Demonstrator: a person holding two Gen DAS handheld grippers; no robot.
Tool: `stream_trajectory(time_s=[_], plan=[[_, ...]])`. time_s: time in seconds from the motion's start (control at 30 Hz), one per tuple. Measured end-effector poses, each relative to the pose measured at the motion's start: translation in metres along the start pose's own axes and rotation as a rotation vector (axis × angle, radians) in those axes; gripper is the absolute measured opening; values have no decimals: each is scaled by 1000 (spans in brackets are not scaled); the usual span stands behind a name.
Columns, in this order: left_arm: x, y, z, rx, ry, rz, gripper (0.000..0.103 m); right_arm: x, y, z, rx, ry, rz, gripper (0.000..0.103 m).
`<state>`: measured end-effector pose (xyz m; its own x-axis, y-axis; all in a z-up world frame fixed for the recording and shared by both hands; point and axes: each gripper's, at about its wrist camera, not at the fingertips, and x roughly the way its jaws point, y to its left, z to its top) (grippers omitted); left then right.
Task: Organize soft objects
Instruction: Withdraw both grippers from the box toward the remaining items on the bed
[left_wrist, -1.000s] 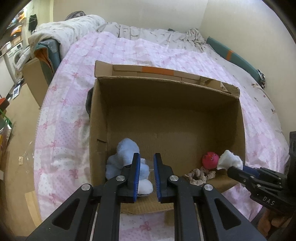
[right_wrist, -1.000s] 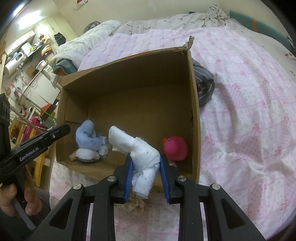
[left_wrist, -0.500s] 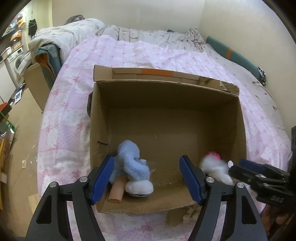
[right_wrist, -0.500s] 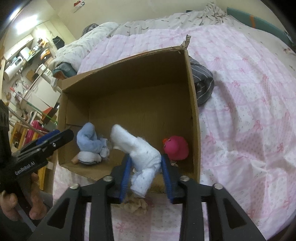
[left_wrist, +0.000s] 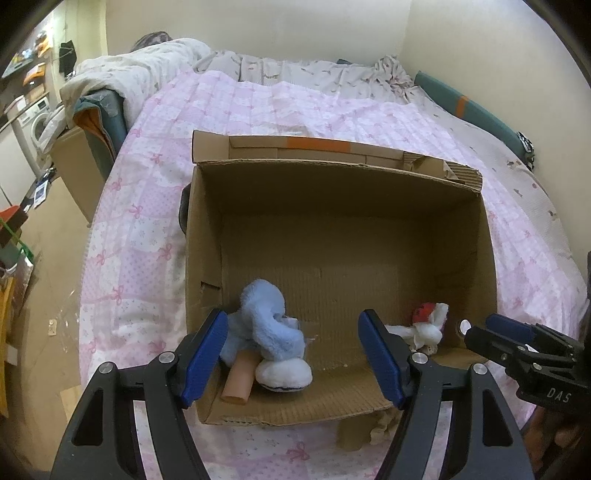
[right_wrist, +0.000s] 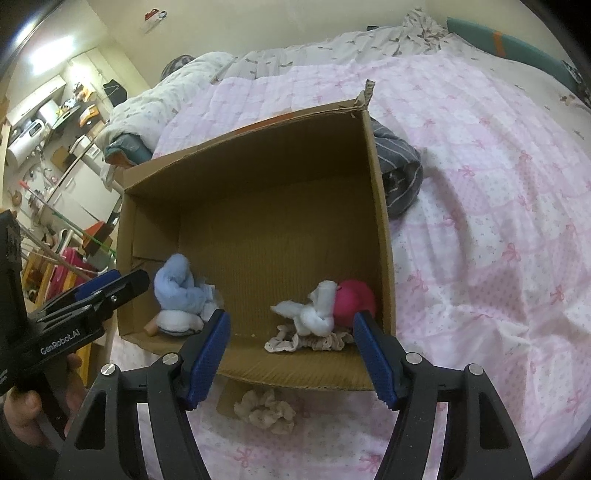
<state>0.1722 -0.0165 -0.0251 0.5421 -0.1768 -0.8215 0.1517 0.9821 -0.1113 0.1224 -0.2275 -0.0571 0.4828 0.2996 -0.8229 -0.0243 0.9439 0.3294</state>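
Pink quilt (right_wrist: 480, 184), fluffy white toy (right_wrist: 314, 314) crumpled

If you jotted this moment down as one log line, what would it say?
left gripper: open, empty | right gripper: just opened, empty | blue plush, white plush: lying in cardboard box

Box (left_wrist: 207, 258) sits on bed (left_wrist: 140, 229). In box, near edge: plush (left_wrist: 266, 325) at left w/ tube (left_wrist: 238, 382) beside it; sock (right_wrist: 314, 314), ball (right_wrist: 354, 301), scrunchie (right_wrist: 317, 341) at right. Another scrunchie (right_wrist: 266, 408) on bed before box.
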Motion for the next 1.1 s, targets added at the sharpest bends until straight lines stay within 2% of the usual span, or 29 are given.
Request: stream_trajectory(time_s=[0.4, 0.83, 1.1], plan=[[-4, 2, -2, -4, -4, 10, 71, 0, -1, 0, 8, 0, -5, 73], [-32, 8, -16, 22, -32, 35, 71, -5, -4, -2, 22, -9, -28, 73], [-44, 15, -32, -13, -15, 33, 71, -18, -2, -11, 9, -16, -45, 73]])
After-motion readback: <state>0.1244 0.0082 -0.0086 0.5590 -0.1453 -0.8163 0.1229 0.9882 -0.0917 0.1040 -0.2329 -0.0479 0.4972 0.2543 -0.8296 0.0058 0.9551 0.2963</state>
